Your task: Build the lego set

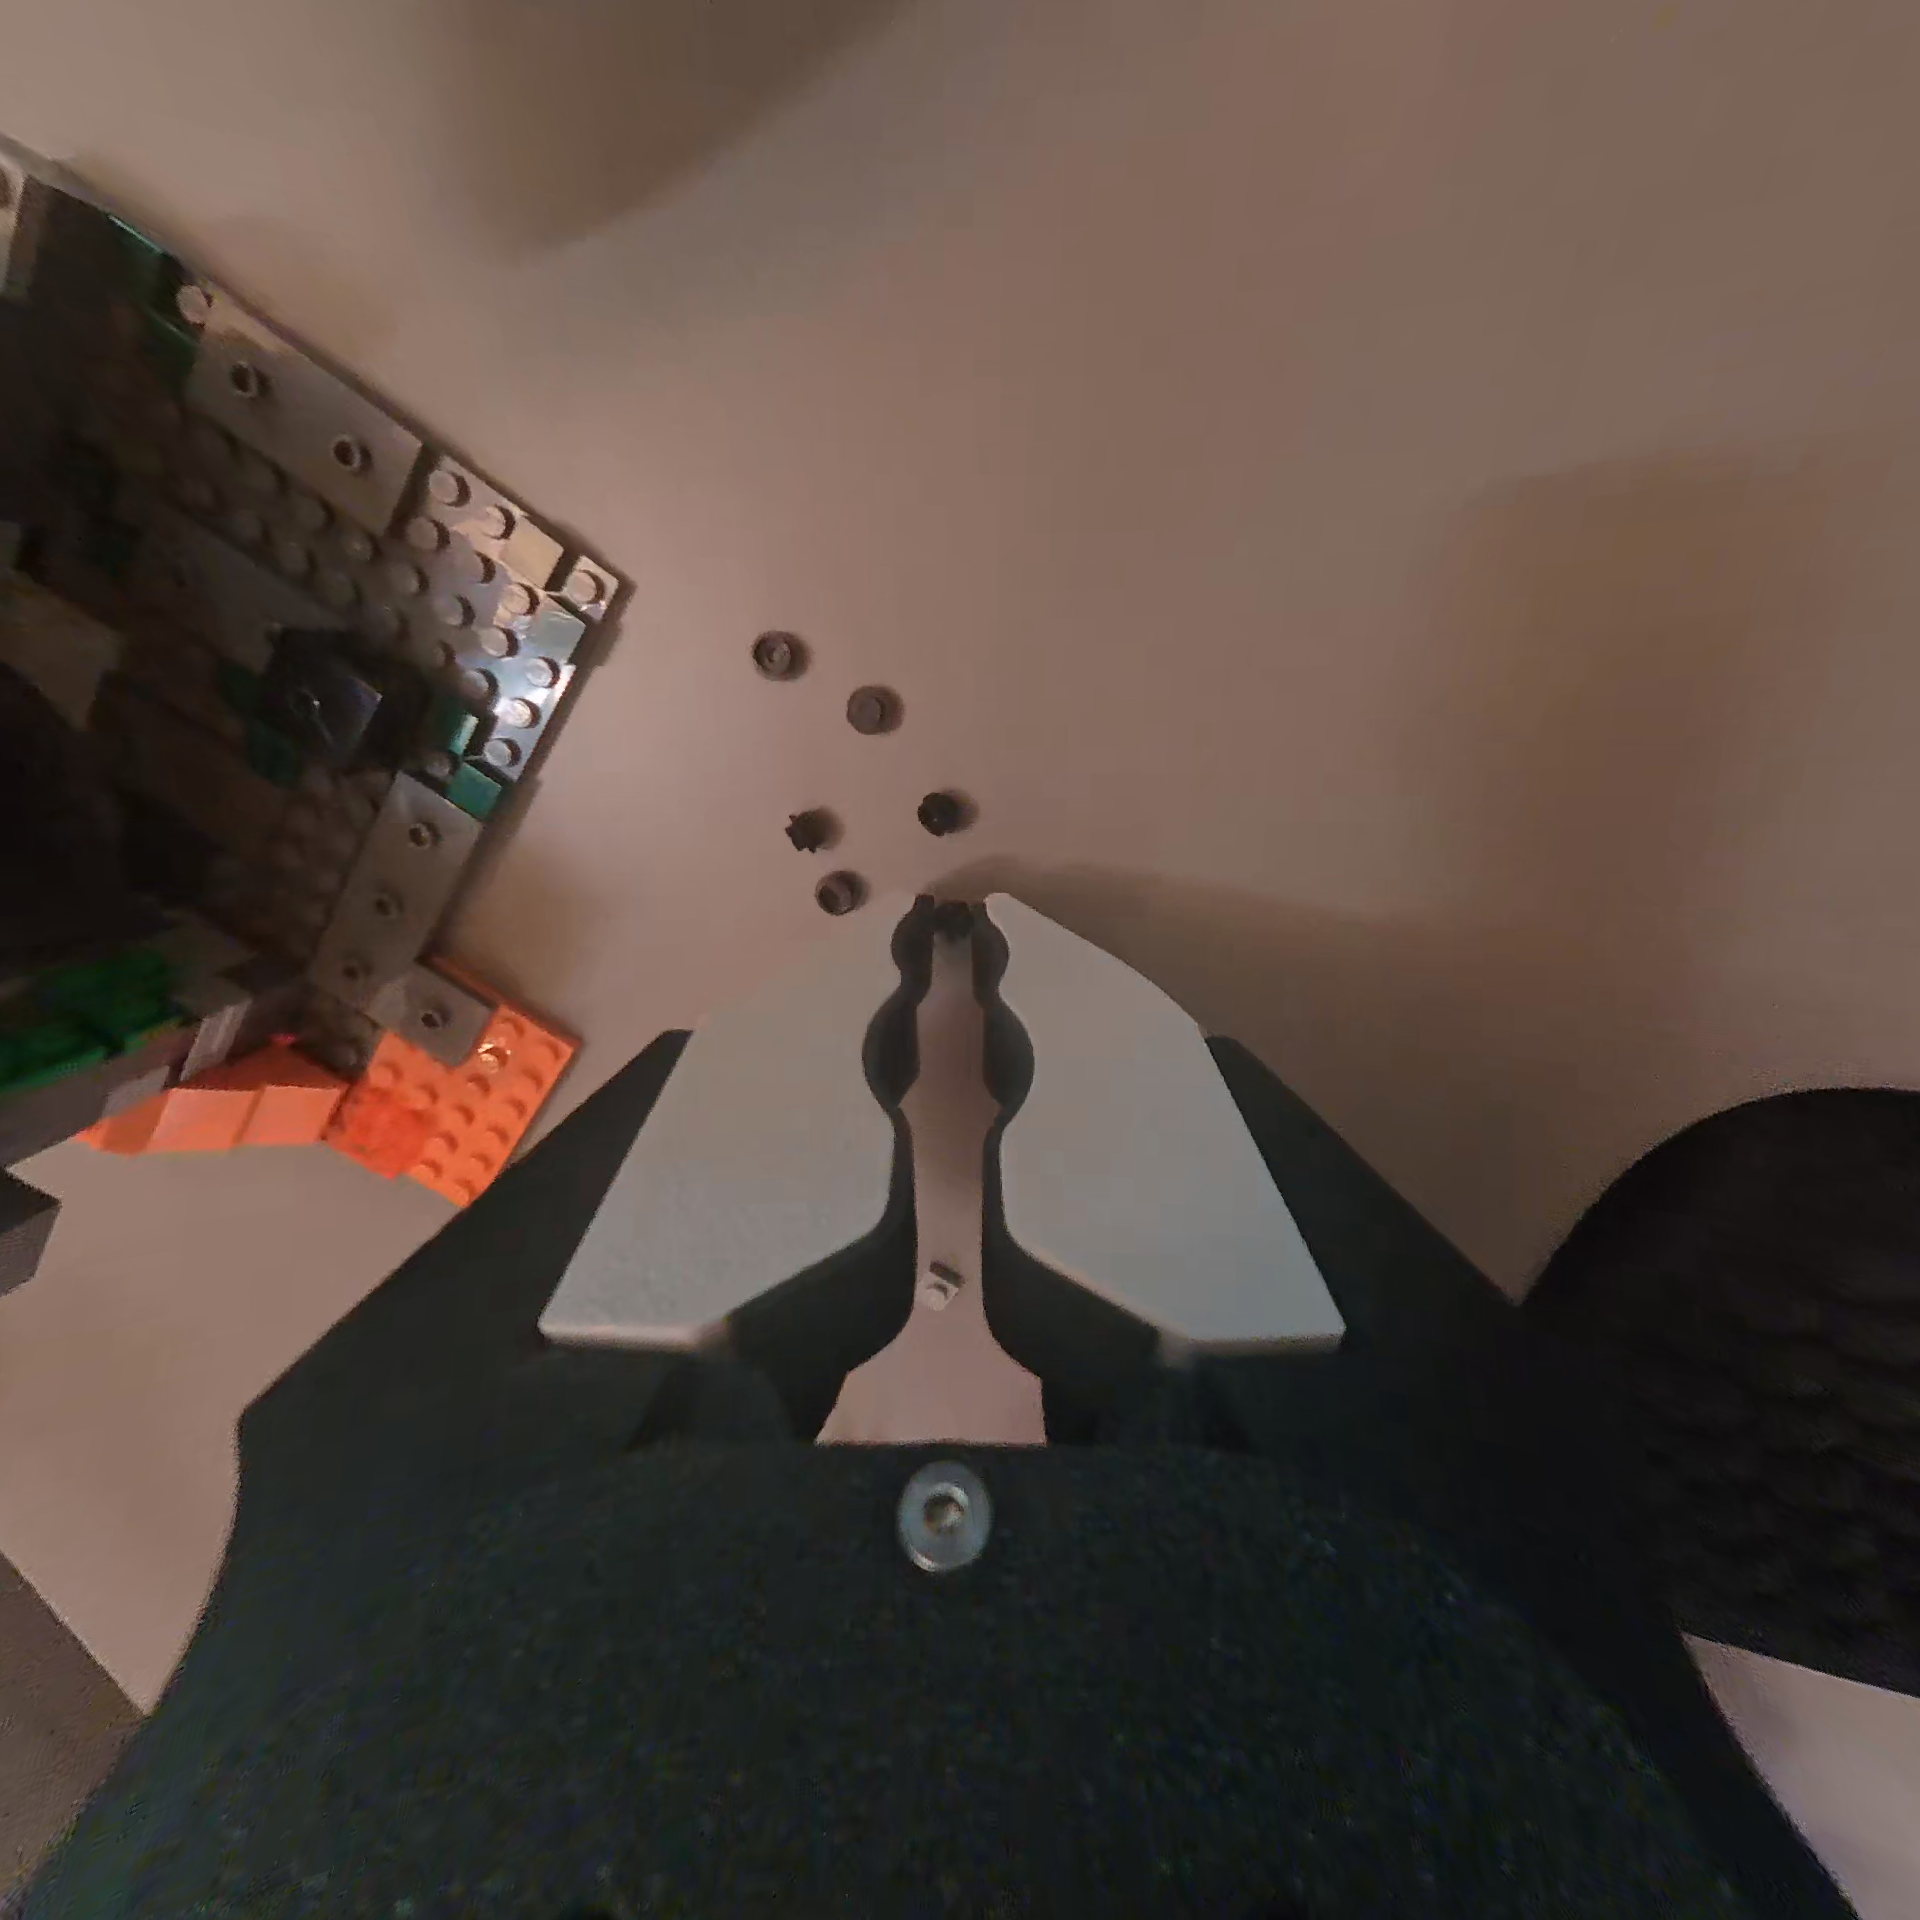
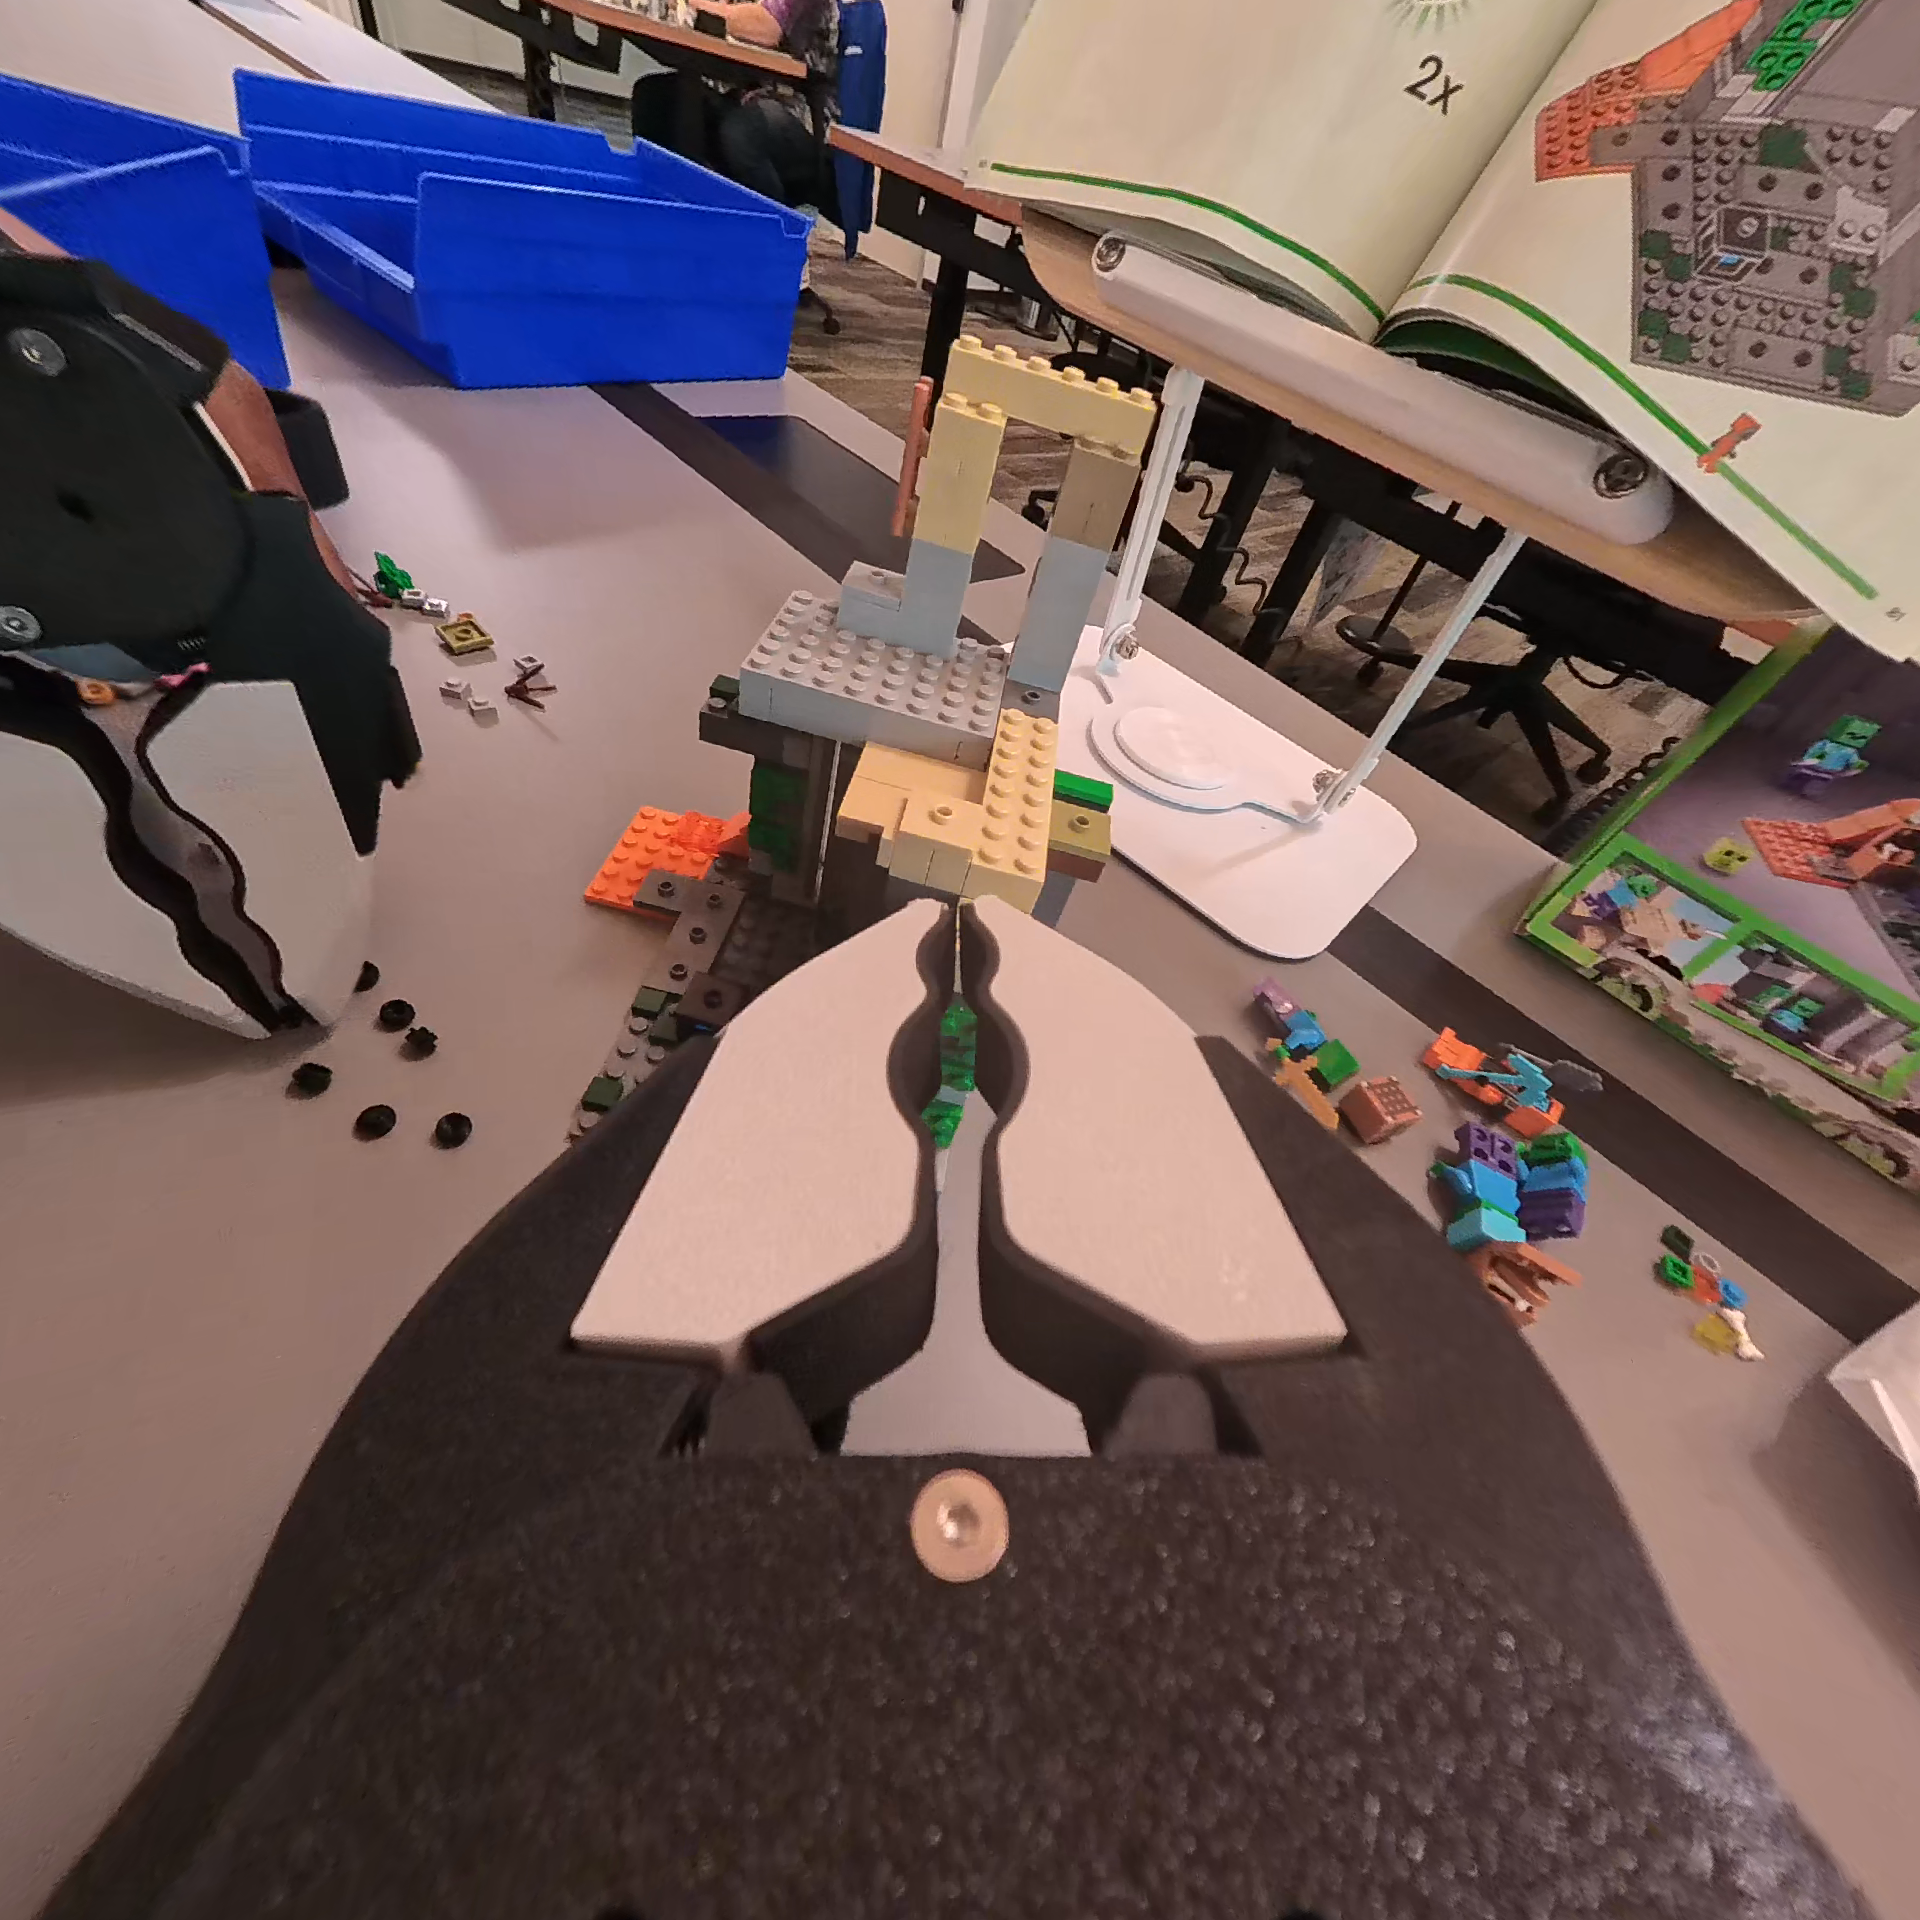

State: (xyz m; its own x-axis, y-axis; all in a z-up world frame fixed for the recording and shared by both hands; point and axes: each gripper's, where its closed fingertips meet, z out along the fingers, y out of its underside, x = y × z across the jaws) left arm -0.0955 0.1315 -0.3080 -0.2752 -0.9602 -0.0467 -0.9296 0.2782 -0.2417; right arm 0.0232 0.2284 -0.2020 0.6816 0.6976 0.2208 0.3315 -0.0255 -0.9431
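- Left gripper (image 1: 948, 920) is clenched on 1 small black round stud piece (image 1: 950, 921) at the table (image 1: 1351, 416), beside 5 loose black studs (image 1: 875, 710).
- Right gripper (image 2: 957, 914) is closed with nothing at its tips, near the brick model (image 2: 935, 748).
- Judged: the left is grasping a stud; a firm hold matters.

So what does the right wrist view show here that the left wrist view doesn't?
Only the right wrist view: blue bins, an open instruction booklet on a white stand, loose coloured pieces, and the shut right gripper.
Only the left wrist view: the left gripper pinching a small black piece.
Both: the brick model, its orange plate, and scattered black round pieces.
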